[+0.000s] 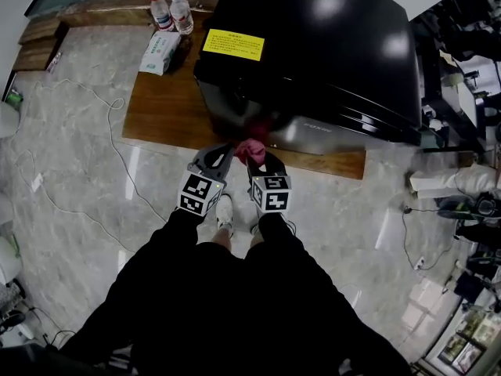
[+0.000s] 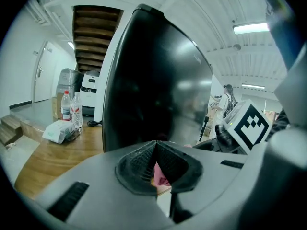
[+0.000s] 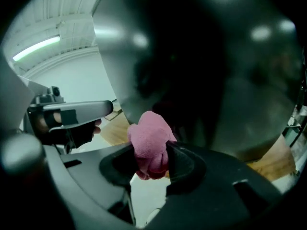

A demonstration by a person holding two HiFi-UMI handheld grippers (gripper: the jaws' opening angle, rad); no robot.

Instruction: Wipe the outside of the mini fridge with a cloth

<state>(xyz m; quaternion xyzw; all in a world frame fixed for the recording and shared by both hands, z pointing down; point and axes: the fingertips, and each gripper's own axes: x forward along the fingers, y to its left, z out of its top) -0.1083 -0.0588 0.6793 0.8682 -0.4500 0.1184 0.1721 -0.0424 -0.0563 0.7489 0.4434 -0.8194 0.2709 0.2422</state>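
Overhead, pink cloth (image 1: pixel 250 150) only partly visible within right gripper (image 3: pixel 149 163).

The black mini fridge (image 1: pixel 313 45) stood on a low wooden platform (image 1: pixel 156 116), with a yellow label (image 1: pixel 233 45) on its glossy top. The right gripper (image 1: pixel 257 160) held a pink cloth (image 1: pixel 249 149) at the fridge's lower front edge, and the left gripper (image 1: pixel 225 152) was just beside it. Two water bottles (image 1: pixel 172 12) and a white packet (image 1: pixel 160 52) (tissues, perhaps) sat at the platform's far end.
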